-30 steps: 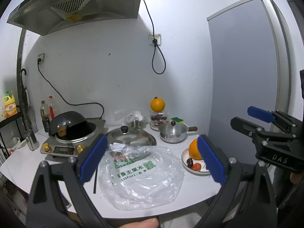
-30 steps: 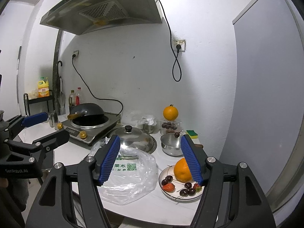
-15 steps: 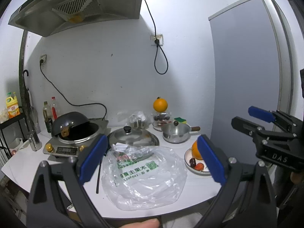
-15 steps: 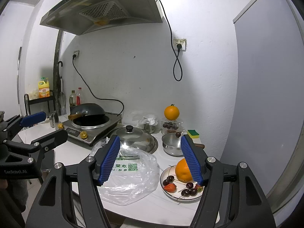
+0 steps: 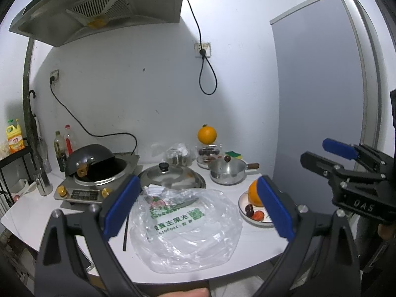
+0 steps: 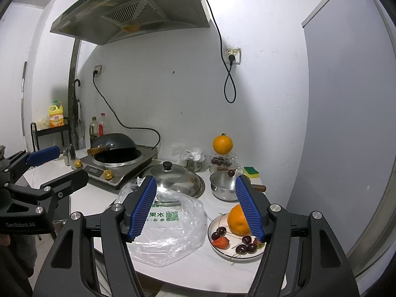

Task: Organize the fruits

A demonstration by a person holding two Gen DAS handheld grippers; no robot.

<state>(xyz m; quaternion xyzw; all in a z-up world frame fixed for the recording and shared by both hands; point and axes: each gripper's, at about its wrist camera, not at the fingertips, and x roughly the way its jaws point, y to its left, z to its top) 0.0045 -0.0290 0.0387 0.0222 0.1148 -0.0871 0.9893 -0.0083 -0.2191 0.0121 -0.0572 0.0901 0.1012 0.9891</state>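
**Both grippers held wide above the fruit plate and the bag**

The left gripper (image 5: 196, 206) and the right gripper (image 6: 198, 206) hover off the near edge of the table (image 6: 96, 195), each with its jaws spread wide and holding nothing. The fruit sits in two places. A white plate (image 6: 224, 251) at the table's right front carries an orange (image 6: 236, 221), a strawberry (image 6: 220, 242) and several cherries (image 6: 243, 246). A second orange (image 6: 222, 144) rests on top of a clear container (image 6: 221, 160) at the back wall. A crumpled plastic bag (image 6: 170, 232) with green print lies just left of the plate.

Where the fruit is meant to end up is not settled by the scene; it fits fruit laid out from the bag as well as fruit waiting to go into it. Whichever holds, the person would do well to take the plate's orange squarely across its middle with gentle pressure. The strawberry and cherries bruise and roll easily, so a light closing suits them, and cherries are perhaps best pinched by their stems.

The right wrist view looks down into the plate and separates the small fruit. The left wrist view hides part of the plate behind its own right finger, but shows a dark stick (image 5: 125, 232) lying beside the bag.
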